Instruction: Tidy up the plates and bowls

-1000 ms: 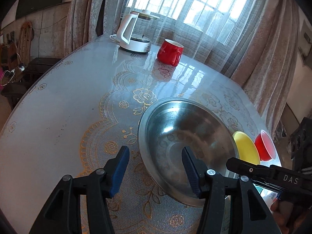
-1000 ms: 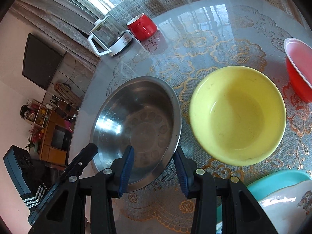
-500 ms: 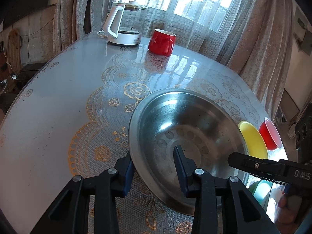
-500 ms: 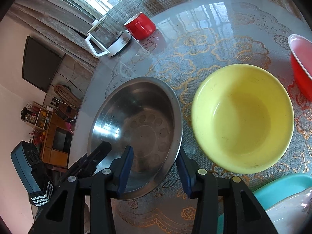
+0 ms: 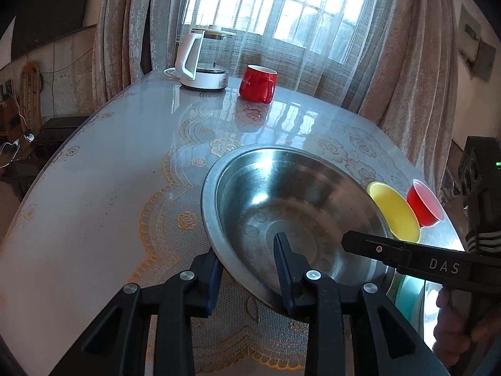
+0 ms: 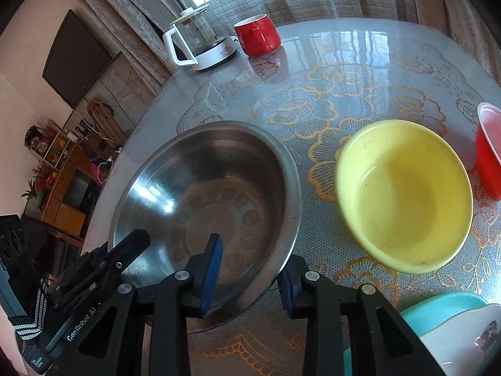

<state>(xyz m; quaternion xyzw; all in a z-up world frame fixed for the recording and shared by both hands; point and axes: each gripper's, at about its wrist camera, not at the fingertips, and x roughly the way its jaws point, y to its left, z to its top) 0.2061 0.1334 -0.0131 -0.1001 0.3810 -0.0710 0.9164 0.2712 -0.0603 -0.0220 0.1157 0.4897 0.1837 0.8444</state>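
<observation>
A large steel bowl point(image 5: 291, 200) sits on the lace-covered round table; it also shows in the right wrist view point(image 6: 206, 197). My left gripper point(image 5: 250, 269) straddles its near-left rim, one finger outside and one inside, jaws narrowed on the wall. My right gripper point(image 6: 250, 269) straddles the near-right rim the same way. A yellow bowl point(image 6: 404, 194) stands right of the steel bowl, apart from it, with a red bowl point(image 6: 488, 159) beyond. The yellow bowl point(image 5: 394, 210) and red bowl point(image 5: 426, 202) also show in the left wrist view.
A red mug point(image 5: 257, 83) and a glass kettle point(image 5: 203, 62) stand at the table's far edge by the curtained window. A teal dish point(image 6: 438, 307) with a white patterned dish point(image 6: 469, 335) in it lies at the near right. Table edge point(image 5: 47, 172) curves left.
Both grippers have moved forward onto the steel bowl's rim and narrowed, each with one finger now inside the bowl. The bowl's near side looks slightly raised.
</observation>
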